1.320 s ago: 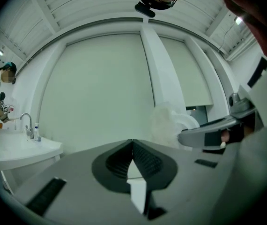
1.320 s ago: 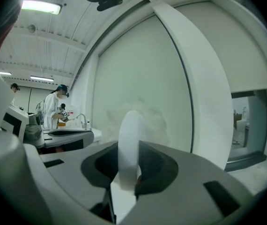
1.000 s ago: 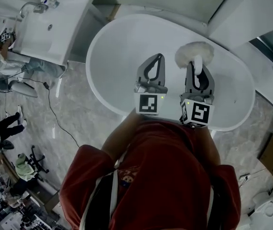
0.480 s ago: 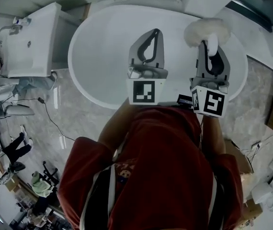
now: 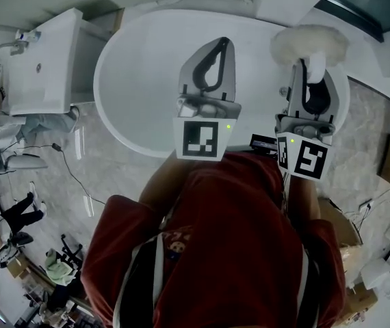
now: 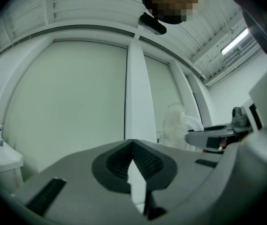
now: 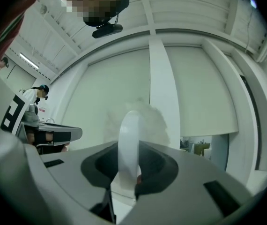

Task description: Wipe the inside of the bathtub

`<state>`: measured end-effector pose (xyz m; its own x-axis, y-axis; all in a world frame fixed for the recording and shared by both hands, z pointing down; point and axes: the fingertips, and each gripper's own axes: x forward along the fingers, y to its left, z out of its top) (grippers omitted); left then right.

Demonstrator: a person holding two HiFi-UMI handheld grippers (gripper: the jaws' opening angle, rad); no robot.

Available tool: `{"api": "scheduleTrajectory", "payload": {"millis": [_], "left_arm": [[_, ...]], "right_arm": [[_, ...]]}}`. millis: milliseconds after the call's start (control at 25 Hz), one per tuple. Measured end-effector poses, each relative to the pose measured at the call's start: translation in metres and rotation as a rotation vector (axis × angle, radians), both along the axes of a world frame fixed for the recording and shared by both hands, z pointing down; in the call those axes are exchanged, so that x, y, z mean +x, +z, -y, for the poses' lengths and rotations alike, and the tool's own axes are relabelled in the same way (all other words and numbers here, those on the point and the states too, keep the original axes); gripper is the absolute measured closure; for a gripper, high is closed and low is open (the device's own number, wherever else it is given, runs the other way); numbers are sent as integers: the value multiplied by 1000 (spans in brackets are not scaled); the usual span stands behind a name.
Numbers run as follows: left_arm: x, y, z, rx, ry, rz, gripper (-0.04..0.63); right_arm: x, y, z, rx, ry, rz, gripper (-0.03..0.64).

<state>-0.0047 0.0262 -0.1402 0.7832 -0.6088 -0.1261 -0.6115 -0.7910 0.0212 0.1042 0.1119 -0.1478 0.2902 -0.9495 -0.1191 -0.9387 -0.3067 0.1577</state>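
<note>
Closest to me, my red shirt [image 5: 229, 238] is filling the bottom of the head view. Just past it, I am holding both tools out over the white bathtub [image 5: 140, 80]. My left gripper [image 5: 220, 44] is pinched closed on nothing and is hovering over the middle of the tub. My right gripper [image 5: 310, 77] is clamping the white handle [image 7: 128, 144] of a fluffy white duster [image 5: 310, 44], whose head is sitting over the tub's far right rim. Both tools are tilting up toward the wall, so I judge the duster is not touching the tub and the wiping is left to do, though I cannot tell what is already clean. I am seeing nothing blocking the tub's inside. Farther left, a sink [image 5: 65, 53] is standing beside the tub, with a cable [image 5: 74, 176] trailing across the floor.
</note>
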Motion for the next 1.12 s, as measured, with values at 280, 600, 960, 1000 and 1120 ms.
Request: {"api": "scheduleTrajectory", "payload": {"millis": [280, 600, 960, 1000, 1120], "left_arm": [[-8, -4, 1, 14, -15, 1, 580], [-14, -8, 3, 18, -20, -7, 580], [-18, -11, 1, 9, -19, -1, 580], [-19, -11, 2, 9, -20, 1, 580], [-23, -12, 3, 6, -21, -3, 580]], "right_arm": [[-7, -4, 5, -6, 1, -15, 525], [-10, -8, 9, -5, -3, -29, 525], [-15, -10, 13, -29, -15, -30, 525], [-16, -9, 14, -36, -16, -29, 525], [-18, -5, 15, -59, -14, -25, 525]]}}
